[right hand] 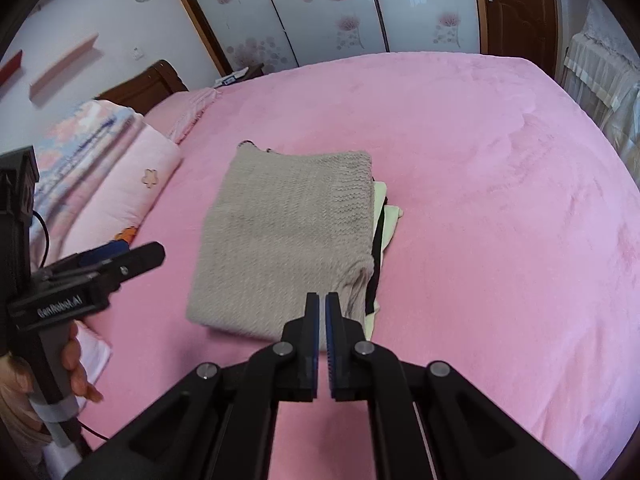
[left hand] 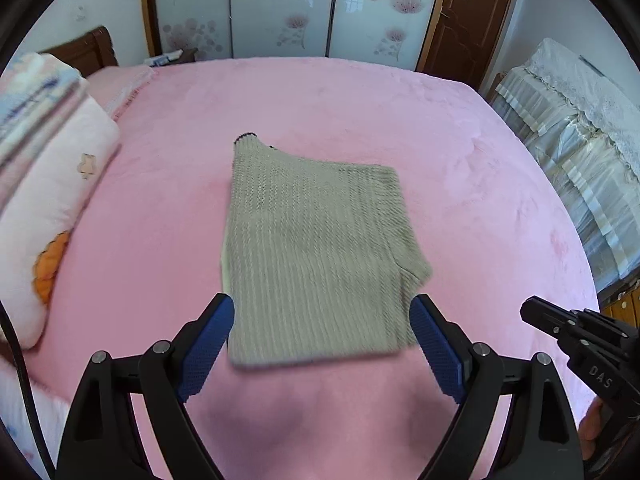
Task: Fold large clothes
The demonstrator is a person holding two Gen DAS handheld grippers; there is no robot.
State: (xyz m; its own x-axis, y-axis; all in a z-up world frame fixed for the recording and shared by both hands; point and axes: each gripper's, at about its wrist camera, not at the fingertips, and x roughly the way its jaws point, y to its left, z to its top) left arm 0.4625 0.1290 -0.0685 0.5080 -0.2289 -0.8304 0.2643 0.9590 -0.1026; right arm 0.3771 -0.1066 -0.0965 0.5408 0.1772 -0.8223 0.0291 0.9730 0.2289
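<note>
Lying folded into a compact rectangle near the middle of the pink bed (left hand: 360, 100), the beige knit sweater (left hand: 316, 248) runs its long axis away from both tools, near short edge toward the person and collar end toward the wardrobe doors (left hand: 280, 8). From the left wrist view, the left gripper (left hand: 322, 320) hangs just above that near edge with its blue-padded fingers spread wide, one to each side of the near corners, gripping nothing. The right gripper (right hand: 322, 312) sits off the sweater's near right corner with its fingers drawn together, only a thin slit between the pads and no cloth caught in them. On that right side, cream and black layers (right hand: 382, 224) peek out from under the knit, so the stack is less tidy there. By my judgement the fold looks nearly finished, and any remaining tuck or squaring falls to the right gripper, which is nearer the loose layers. Readable writing: "GenRobot.AI" on the body of the left tool in the right wrist view, and "DAS" on the right tool in the left wrist view. A folded quilt stack (right hand: 112, 168) lies well apart at the left.
</note>
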